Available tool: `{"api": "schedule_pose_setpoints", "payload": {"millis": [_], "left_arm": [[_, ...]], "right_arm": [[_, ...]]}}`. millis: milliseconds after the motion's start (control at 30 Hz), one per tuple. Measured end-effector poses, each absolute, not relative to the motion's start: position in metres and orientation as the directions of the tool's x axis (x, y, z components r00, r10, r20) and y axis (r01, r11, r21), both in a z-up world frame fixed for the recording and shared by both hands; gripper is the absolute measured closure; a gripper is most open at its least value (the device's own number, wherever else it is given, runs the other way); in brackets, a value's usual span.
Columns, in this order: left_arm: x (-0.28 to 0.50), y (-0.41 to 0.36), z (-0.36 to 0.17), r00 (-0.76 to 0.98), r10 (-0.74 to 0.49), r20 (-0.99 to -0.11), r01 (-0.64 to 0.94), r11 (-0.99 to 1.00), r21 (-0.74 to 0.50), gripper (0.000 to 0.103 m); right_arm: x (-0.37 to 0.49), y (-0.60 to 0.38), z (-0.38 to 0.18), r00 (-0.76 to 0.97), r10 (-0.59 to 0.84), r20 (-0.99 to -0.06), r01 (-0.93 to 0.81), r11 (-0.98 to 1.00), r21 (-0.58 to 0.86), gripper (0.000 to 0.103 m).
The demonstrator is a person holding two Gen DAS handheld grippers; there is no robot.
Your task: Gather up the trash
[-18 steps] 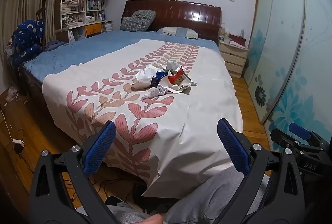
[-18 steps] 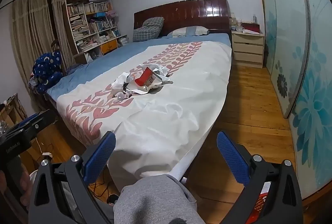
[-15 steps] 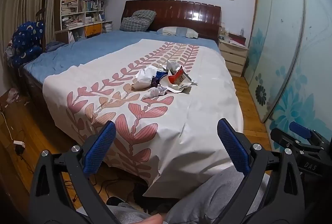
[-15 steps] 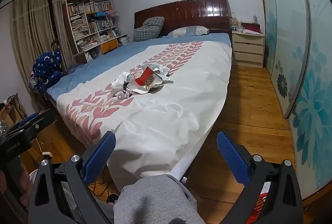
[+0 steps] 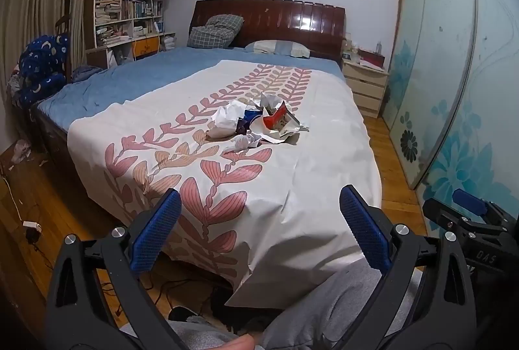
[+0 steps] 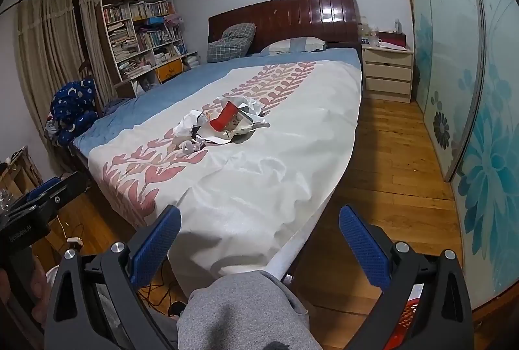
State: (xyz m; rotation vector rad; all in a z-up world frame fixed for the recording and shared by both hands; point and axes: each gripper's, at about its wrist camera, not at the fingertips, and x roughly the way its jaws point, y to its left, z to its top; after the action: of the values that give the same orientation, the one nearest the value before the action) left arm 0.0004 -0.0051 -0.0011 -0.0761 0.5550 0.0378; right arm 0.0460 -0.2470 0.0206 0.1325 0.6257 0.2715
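A heap of trash [image 5: 256,122] lies in the middle of the bed: crumpled white paper, a red carton, a blue wrapper. The right wrist view shows the same trash heap [image 6: 220,122], with the red carton [image 6: 225,119] on top. My left gripper [image 5: 259,226] hangs open at the foot of the bed, far short of the heap, nothing between its blue pads. My right gripper [image 6: 258,238] is open too, over the bed's near right corner. Each gripper shows at the edge of the other's view: the right gripper [image 5: 470,220], the left gripper [image 6: 39,200].
The bed [image 5: 292,187] has a white leaf-print cover and a dark headboard. A bookshelf [image 5: 126,15] stands at the left, a nightstand [image 6: 386,70] and sliding glass doors [image 6: 460,57] at the right. A grey-clad knee [image 6: 240,311] sits below. Cables lie on the wooden floor [image 5: 29,226]. A red basket [image 6: 405,317] peeks out at bottom right.
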Motion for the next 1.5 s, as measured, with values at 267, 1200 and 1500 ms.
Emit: {"api": "schedule_pose_setpoints", "payload": {"millis": [267, 1200, 1500], "left_arm": [[0.0023, -0.0079, -0.0006, 0.847, 0.026, -0.53, -0.056, 0.998, -0.041, 0.006], [0.002, -0.0068, -0.0022, 0.846, 0.028, -0.533, -0.062, 0.997, -0.047, 0.006], [0.0012, -0.0062, -0.0023, 0.846, 0.027, -0.533, -0.062, 0.997, -0.047, 0.006]], "right_arm": [[0.0458, -0.2471, 0.0205, 0.777, 0.288, -0.56, -0.21, 0.957, 0.201, 0.006], [0.0446, -0.2473, 0.0197, 0.776, 0.285, -0.562, -0.209, 0.958, 0.197, 0.006], [0.044, -0.2471, 0.0191, 0.776, 0.282, -0.565, -0.21, 0.959, 0.19, 0.006]]}}
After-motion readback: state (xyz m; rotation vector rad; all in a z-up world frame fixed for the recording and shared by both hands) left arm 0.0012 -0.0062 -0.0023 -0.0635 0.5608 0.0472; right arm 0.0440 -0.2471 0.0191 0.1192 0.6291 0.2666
